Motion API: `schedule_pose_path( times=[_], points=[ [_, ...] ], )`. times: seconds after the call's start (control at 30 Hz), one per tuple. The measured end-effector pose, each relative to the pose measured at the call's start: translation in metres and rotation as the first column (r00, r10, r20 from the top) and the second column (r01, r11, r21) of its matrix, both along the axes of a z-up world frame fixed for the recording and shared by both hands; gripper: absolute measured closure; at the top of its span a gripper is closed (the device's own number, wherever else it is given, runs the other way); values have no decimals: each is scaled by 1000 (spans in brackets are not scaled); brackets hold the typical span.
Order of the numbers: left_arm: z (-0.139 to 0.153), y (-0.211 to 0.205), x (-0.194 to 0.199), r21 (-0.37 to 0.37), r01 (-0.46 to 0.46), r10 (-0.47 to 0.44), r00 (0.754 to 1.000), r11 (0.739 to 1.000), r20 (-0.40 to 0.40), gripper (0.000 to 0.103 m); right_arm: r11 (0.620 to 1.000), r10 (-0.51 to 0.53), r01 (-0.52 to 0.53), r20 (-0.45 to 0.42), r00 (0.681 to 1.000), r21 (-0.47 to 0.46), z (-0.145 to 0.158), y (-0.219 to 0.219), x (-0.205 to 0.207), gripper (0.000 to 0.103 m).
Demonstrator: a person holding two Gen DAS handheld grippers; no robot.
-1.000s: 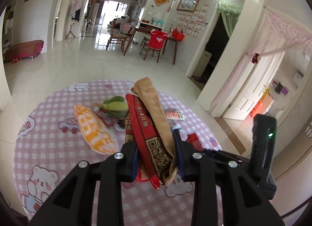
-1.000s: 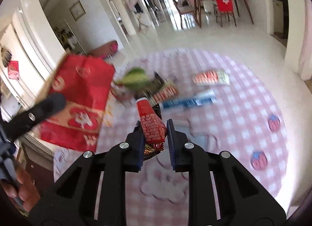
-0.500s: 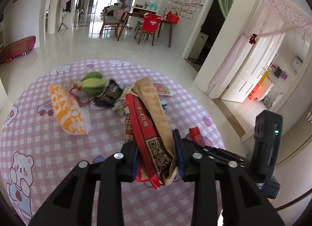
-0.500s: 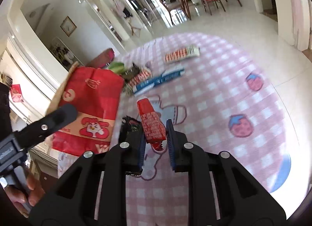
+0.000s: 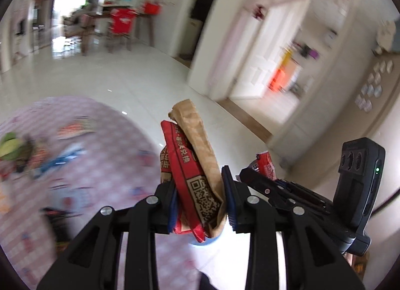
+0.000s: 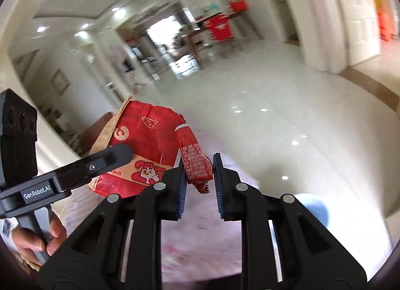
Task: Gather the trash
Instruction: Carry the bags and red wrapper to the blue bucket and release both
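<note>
My left gripper (image 5: pixel 200 197) is shut on a red and brown paper bag (image 5: pixel 192 157) with a QR code, held upright above the floor. The bag's broad red side also shows in the right wrist view (image 6: pixel 150 147), with the left gripper's body (image 6: pixel 75 170) in front of it. My right gripper (image 6: pixel 198 180) is shut on a small red snack wrapper (image 6: pixel 193 157). The right gripper (image 5: pixel 287 187) and its wrapper (image 5: pixel 266 165) show in the left wrist view, just right of the bag. Blurred trash (image 5: pixel 50 145) lies on the pink checked mat (image 5: pixel 100 165) at left.
Glossy white tile floor (image 6: pixel 275 102) spreads ahead. A dining table with red-covered chairs (image 5: pixel 120 24) stands far back. A white door and a pillar (image 5: pixel 262 47) are at right. A pale blue round thing (image 6: pixel 312 207) lies at the mat's edge.
Both grippers have swung right and tilted up, away from the mat's middle toward its edge and the bare floor. Each keeps its hold. The views are now motion-blurred.
</note>
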State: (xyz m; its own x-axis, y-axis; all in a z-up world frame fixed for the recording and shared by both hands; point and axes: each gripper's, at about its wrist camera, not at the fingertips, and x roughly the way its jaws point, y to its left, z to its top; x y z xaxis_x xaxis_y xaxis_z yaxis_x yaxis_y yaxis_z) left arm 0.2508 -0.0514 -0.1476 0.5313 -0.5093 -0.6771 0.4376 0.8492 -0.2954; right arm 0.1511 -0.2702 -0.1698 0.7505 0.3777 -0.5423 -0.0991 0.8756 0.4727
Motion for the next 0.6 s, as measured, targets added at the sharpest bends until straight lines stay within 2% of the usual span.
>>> schedule_pose_path(
  times=[0.1,0.2,0.3,0.33,0.43,0.6],
  points=[
    [-18,-49,10,32,77,-76,997,996,-33,71,998,-68,69,-30,997,8,-12,-39,-12,83],
    [-35,-91,21,55,128,-125,991,990,-55,65,992,-123,124,-56,991,4,-25,-66,-21,83],
    [-52,-116,28,123,136,-129,990,983,-61,28,987,-160,161,-77,984,3,-36,-86,-28,82],
    [-55,-121,29,142,132,-124,990,981,-62,25,985,-169,170,-84,982,2,-39,-91,-29,82],
    [-68,-128,33,146,143,-127,985,979,-114,25,982,-188,190,-106,976,7,-51,-102,-33,82],
    [-78,-128,38,166,124,-102,986,978,-134,25,982,-187,190,-126,974,14,-58,-104,-37,82]
  ],
)
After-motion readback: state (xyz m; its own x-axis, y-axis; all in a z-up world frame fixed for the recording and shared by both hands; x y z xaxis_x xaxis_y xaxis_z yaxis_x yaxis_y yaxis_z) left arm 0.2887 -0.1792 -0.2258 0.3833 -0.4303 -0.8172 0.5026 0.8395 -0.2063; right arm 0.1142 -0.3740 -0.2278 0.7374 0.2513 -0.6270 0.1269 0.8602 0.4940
